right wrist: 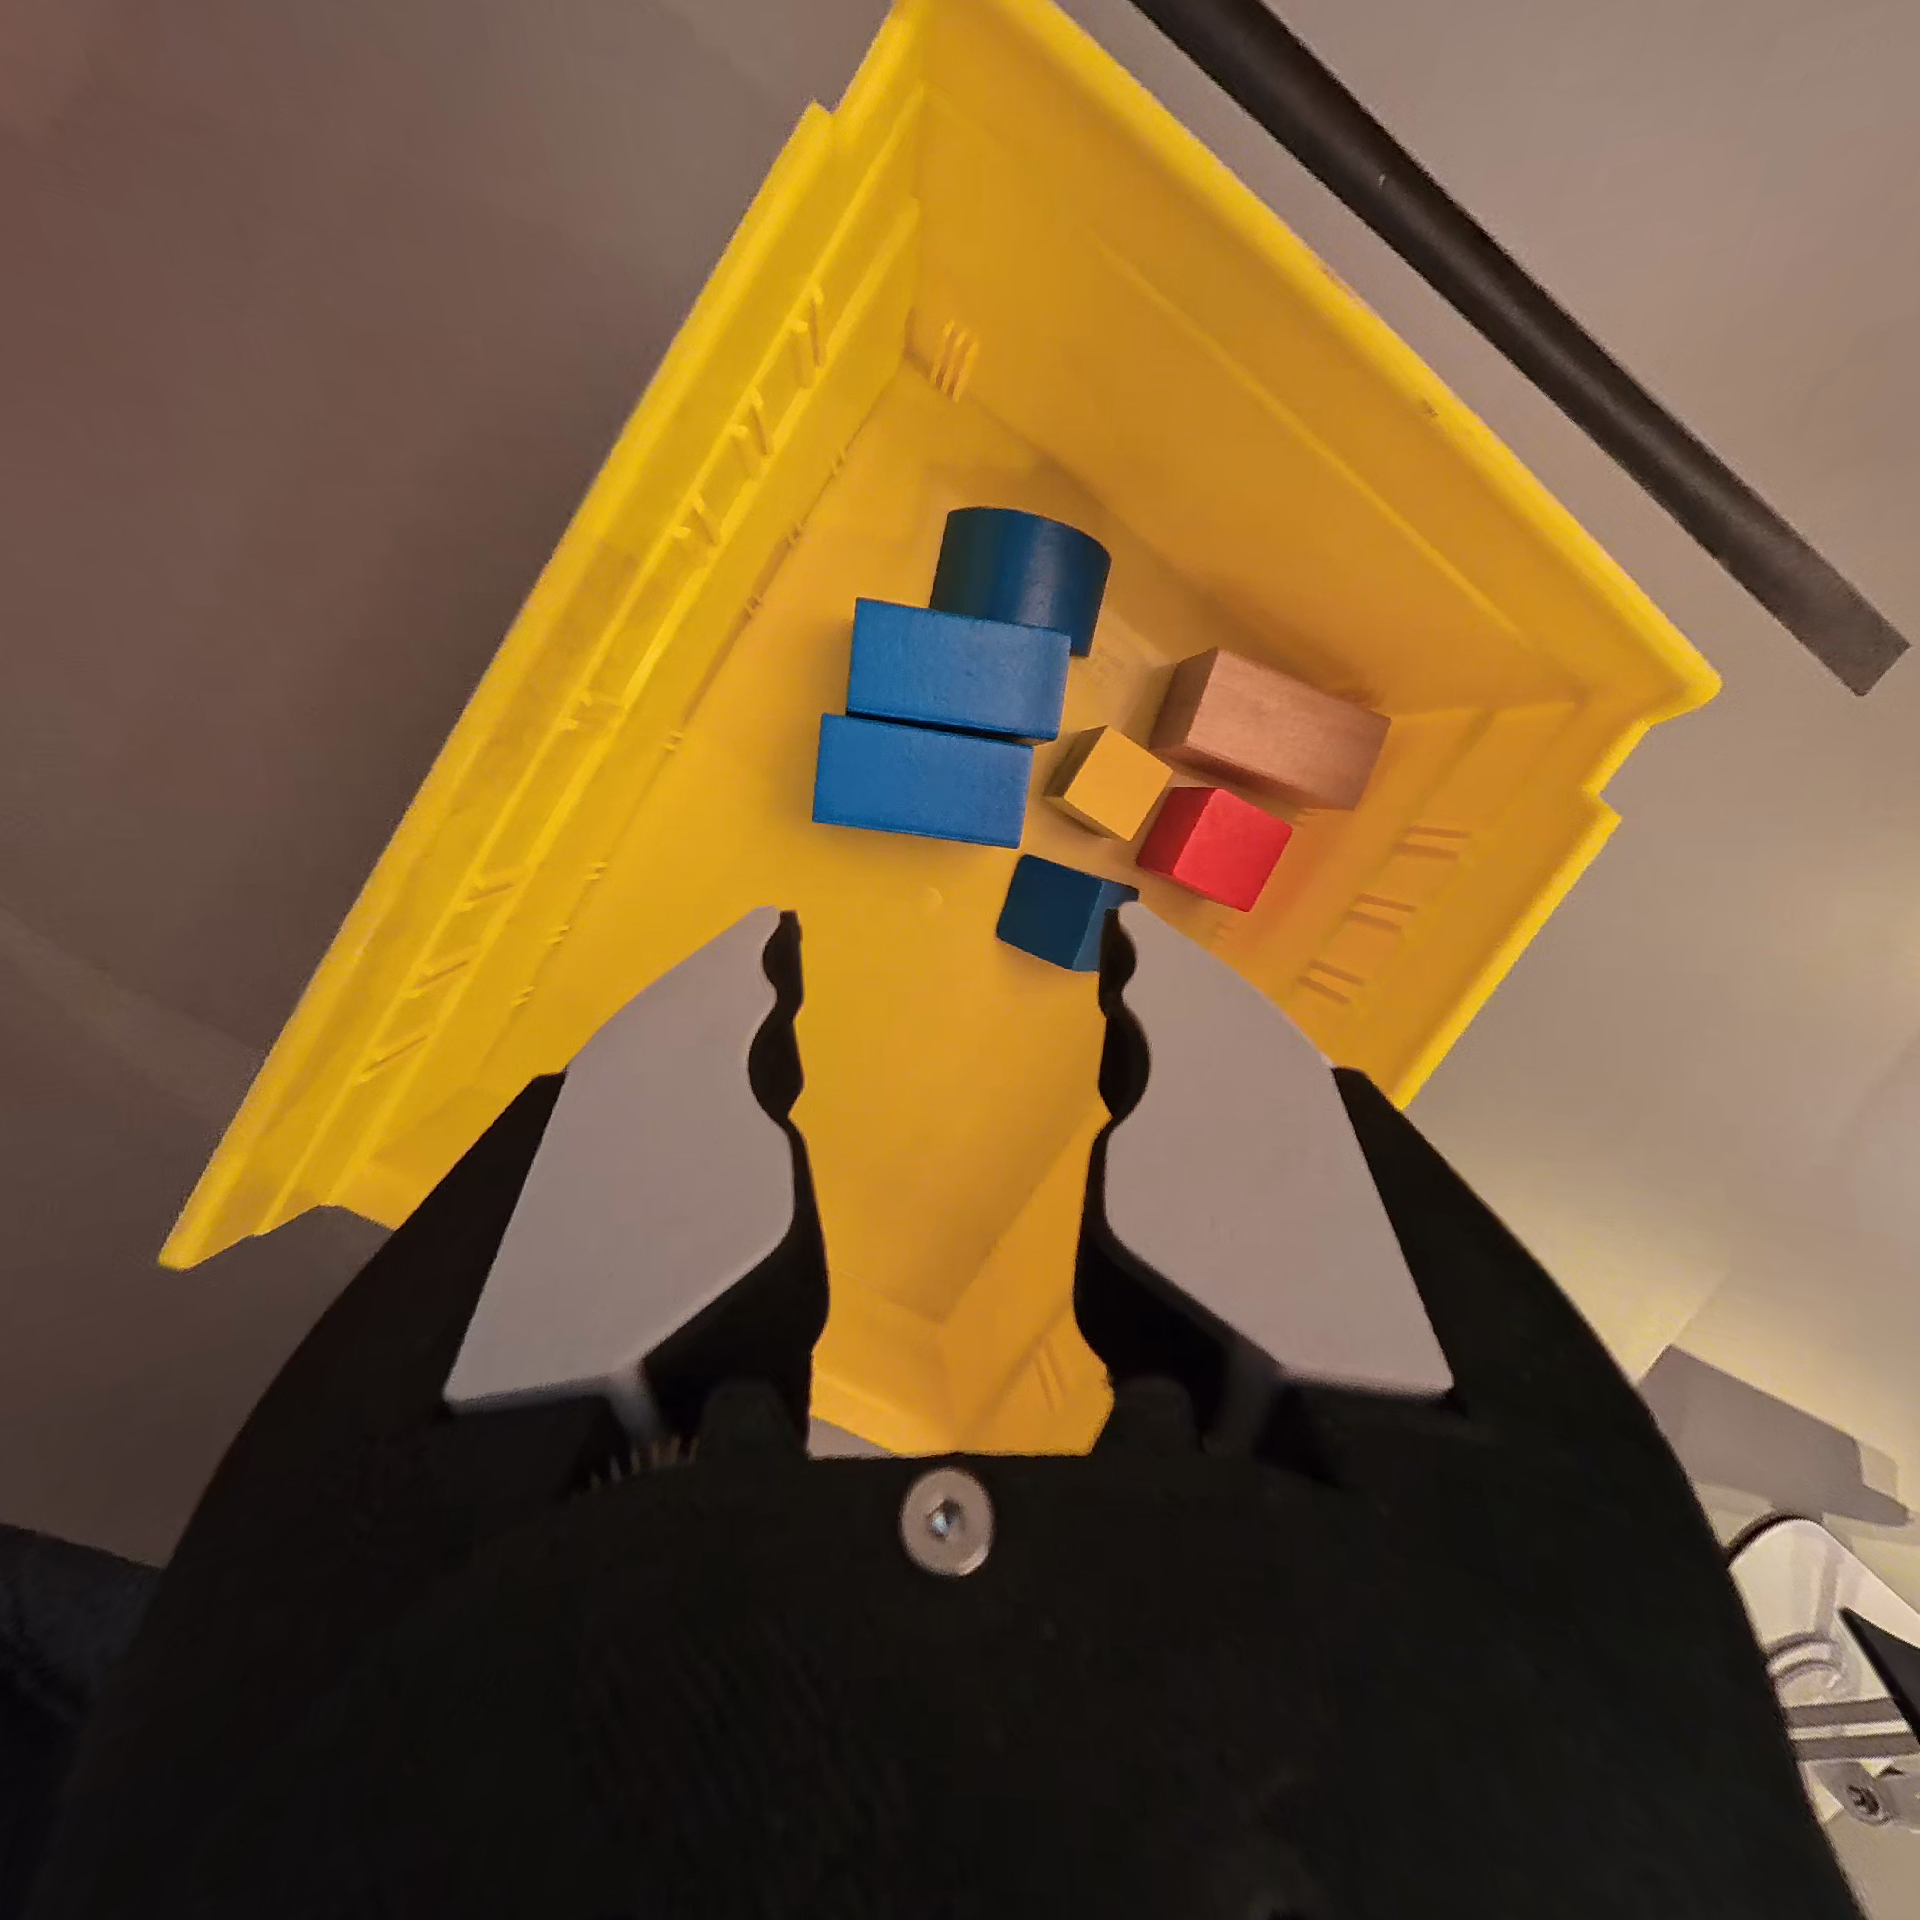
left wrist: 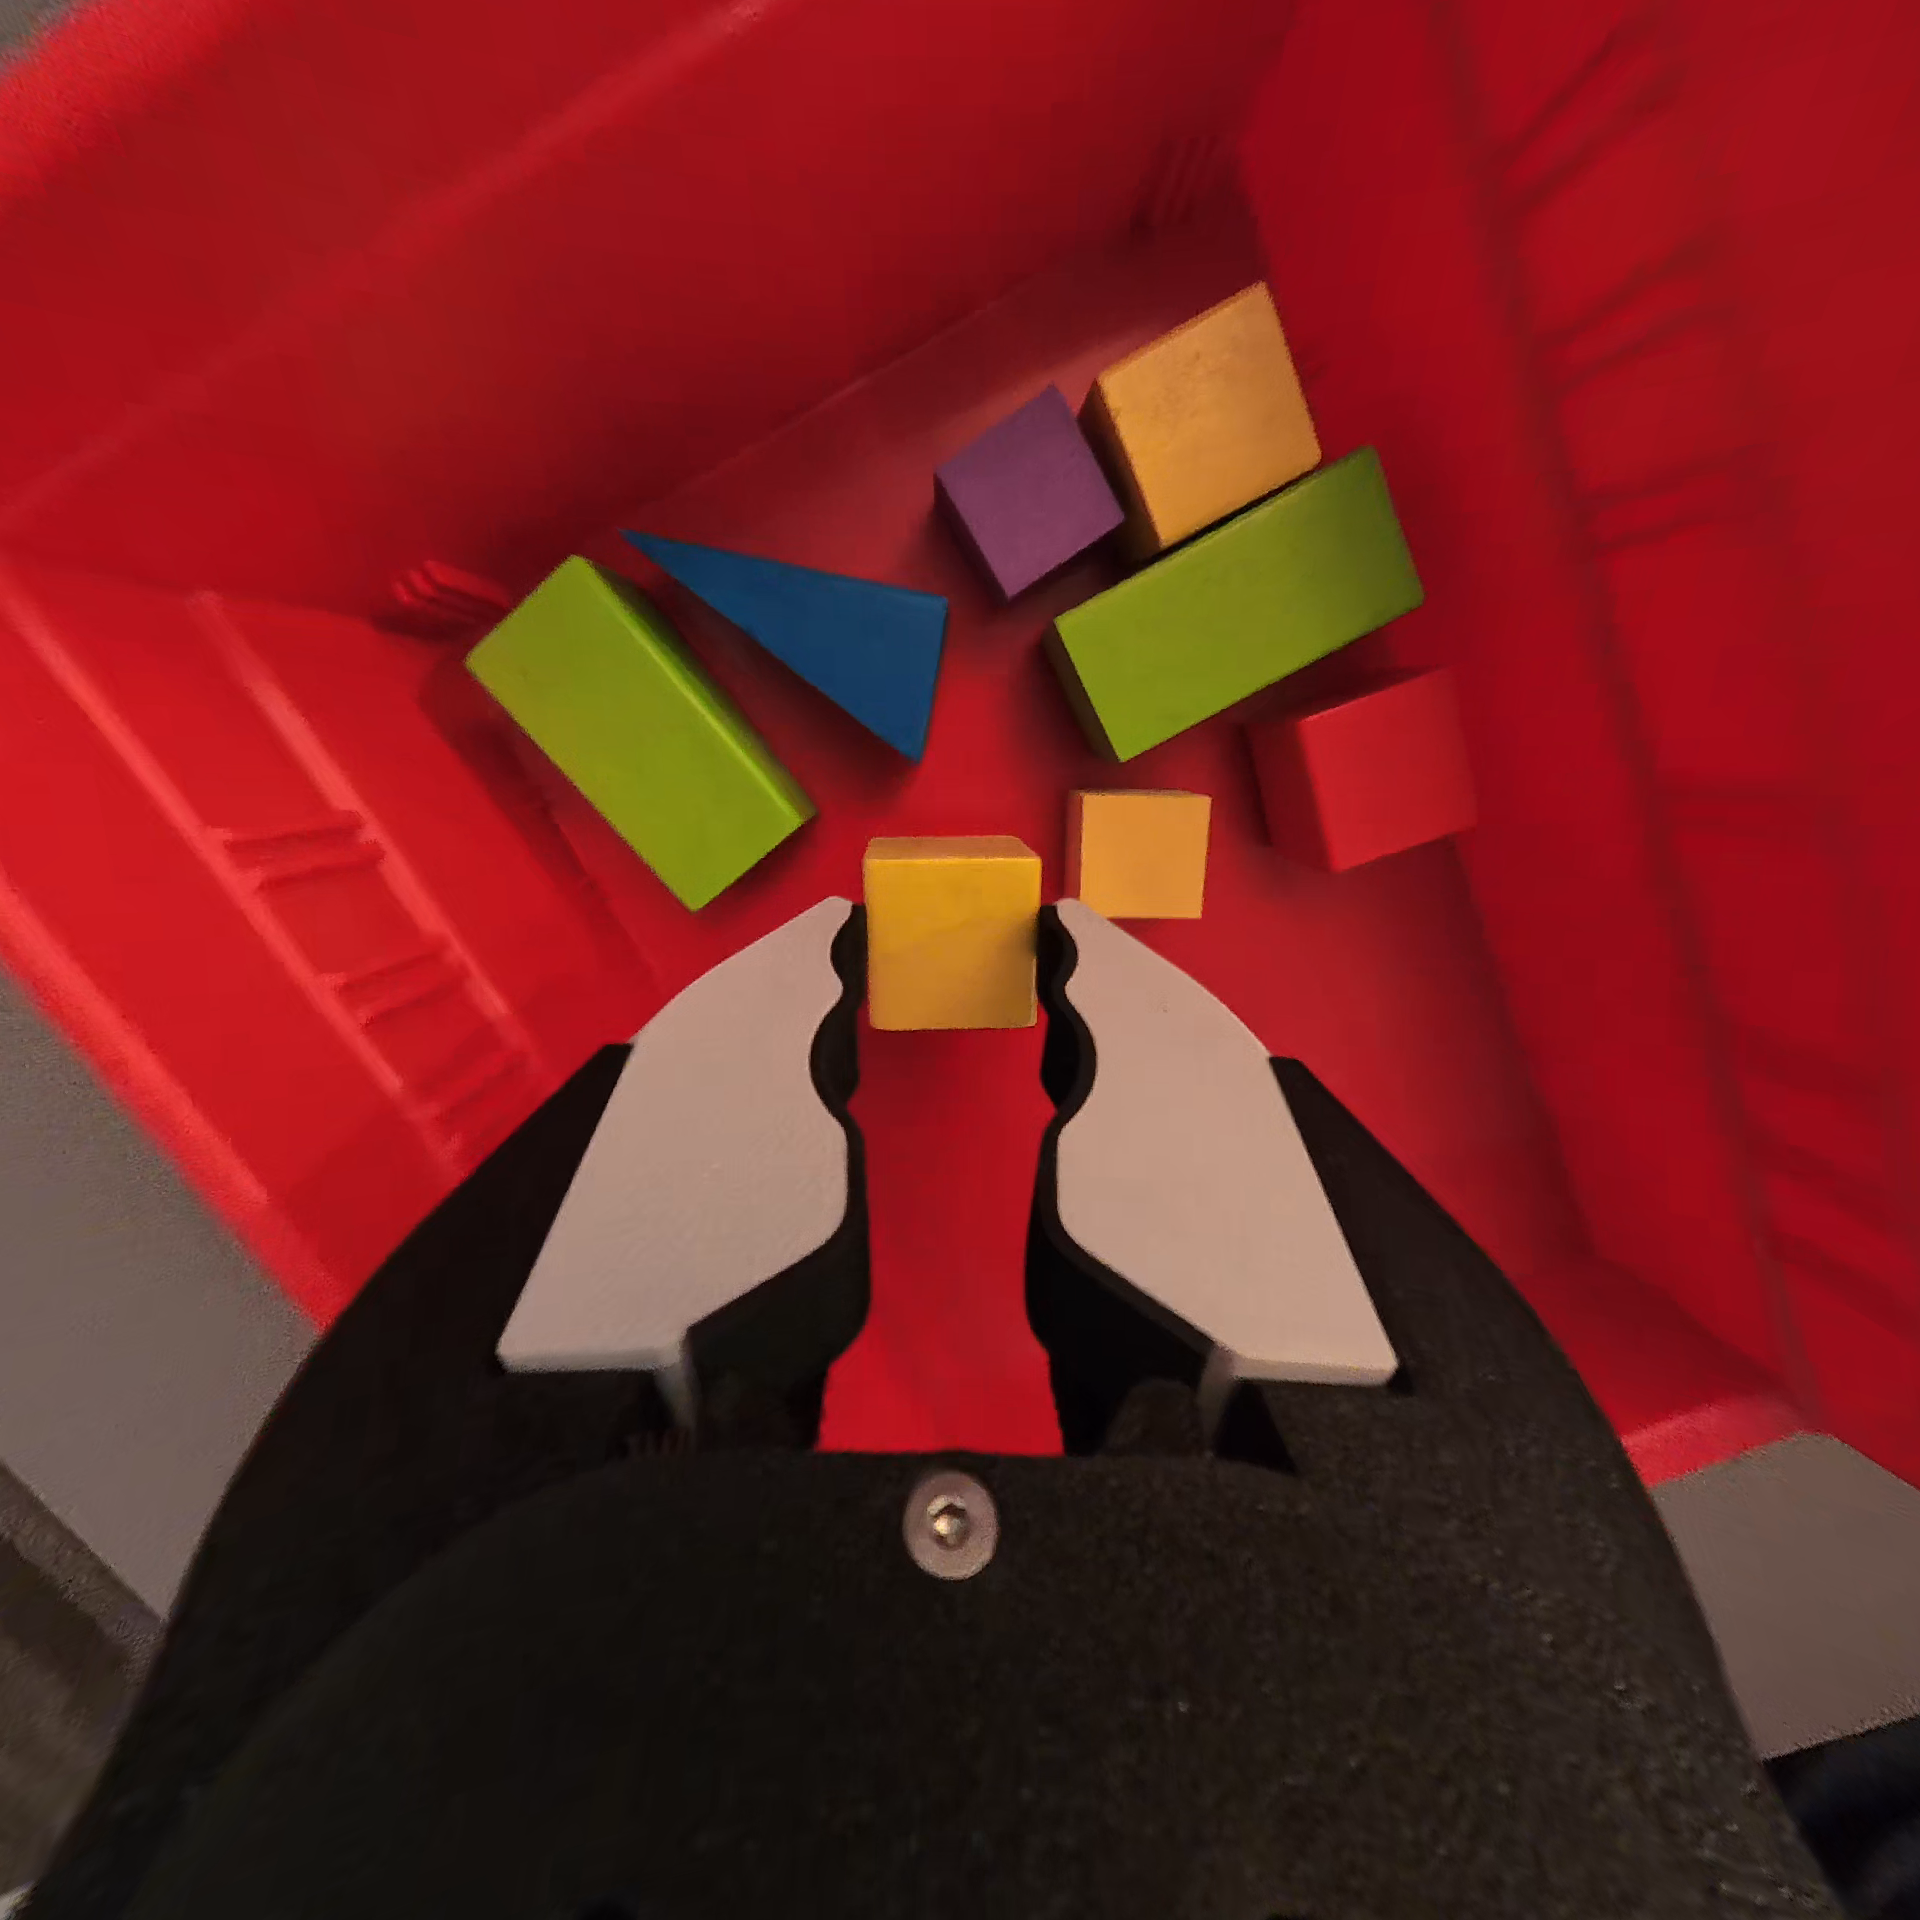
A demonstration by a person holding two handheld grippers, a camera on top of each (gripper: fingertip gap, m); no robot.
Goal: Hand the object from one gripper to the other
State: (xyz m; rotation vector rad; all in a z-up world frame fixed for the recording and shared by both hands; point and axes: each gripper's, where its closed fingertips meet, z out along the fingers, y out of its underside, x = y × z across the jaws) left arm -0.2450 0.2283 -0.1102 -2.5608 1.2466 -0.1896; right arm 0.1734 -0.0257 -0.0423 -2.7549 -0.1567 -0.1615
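In the left wrist view my left gripper [left wrist: 948,920] is shut on a small yellow cube [left wrist: 951,935], held at the fingertips above the floor of a red bin [left wrist: 416,343]. In the right wrist view my right gripper [right wrist: 954,920] is open and empty, with its jaws wide apart over a yellow bin [right wrist: 1195,343]. A small dark blue cube [right wrist: 1055,920] lies on the bin floor just inside the right fingertip. Neither gripper shows in the other's view.
The red bin holds two green blocks [left wrist: 634,727] [left wrist: 1236,603], a blue wedge [left wrist: 831,634], purple [left wrist: 1023,488], orange [left wrist: 1205,416] [left wrist: 1143,852] and red [left wrist: 1366,769] cubes. The yellow bin holds blue blocks [right wrist: 925,779], a blue cylinder [right wrist: 1023,566], a wooden block [right wrist: 1273,727], and yellow [right wrist: 1112,779] and red [right wrist: 1210,847] cubes.
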